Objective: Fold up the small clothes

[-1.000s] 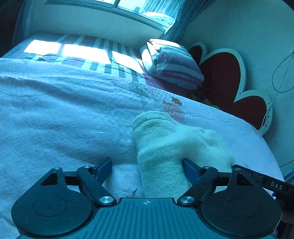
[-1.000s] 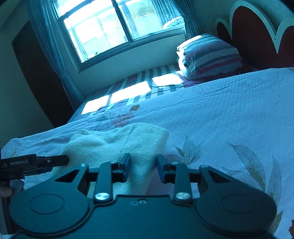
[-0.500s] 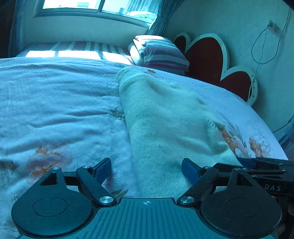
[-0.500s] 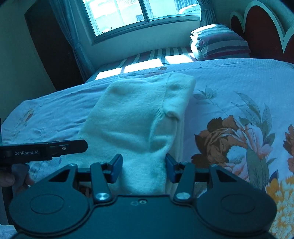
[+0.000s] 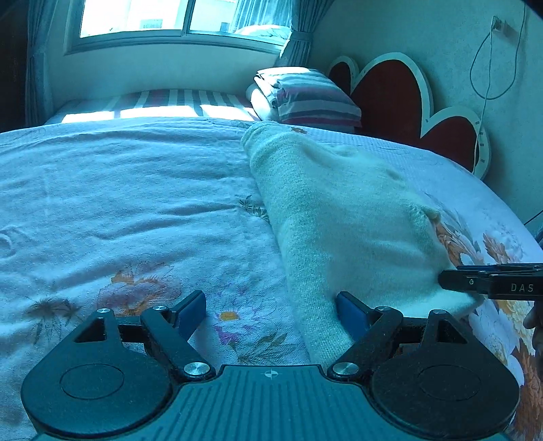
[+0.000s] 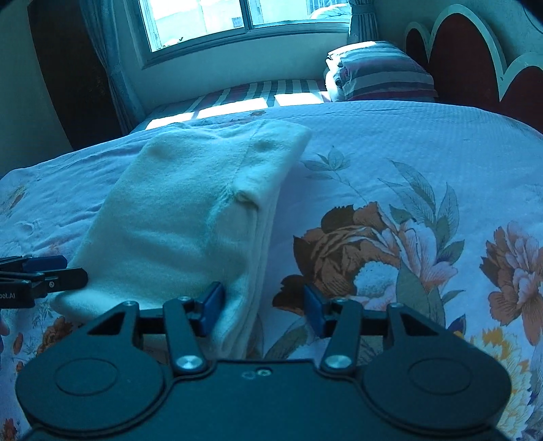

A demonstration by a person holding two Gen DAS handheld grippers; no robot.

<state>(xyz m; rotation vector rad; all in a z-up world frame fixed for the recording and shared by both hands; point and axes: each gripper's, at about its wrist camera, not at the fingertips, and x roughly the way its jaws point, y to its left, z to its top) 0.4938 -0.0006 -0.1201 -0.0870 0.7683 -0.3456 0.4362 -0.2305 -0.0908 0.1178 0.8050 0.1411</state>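
A pale cream knit garment (image 5: 342,217) lies folded lengthwise on the floral bedspread (image 5: 118,210); it also shows in the right wrist view (image 6: 190,217). My left gripper (image 5: 271,313) is open at the garment's near left corner, its right finger resting against the knit. My right gripper (image 6: 263,305) is open at the near right corner, with the folded edge between its fingers. Each gripper shows side-on in the other's view, the right one (image 5: 492,281) and the left one (image 6: 37,278), beside the near hem.
A stack of striped bedding (image 5: 305,98) sits at the head of the bed by the red heart-shaped headboard (image 5: 407,98). A window (image 6: 237,17) and curtains are beyond. A wall with a hanging cable (image 5: 488,68) is to the right.
Both grippers pulled back toward the near hem, so the whole garment now shows laid flat. The right gripper's fingers opened wider; the left stayed open.
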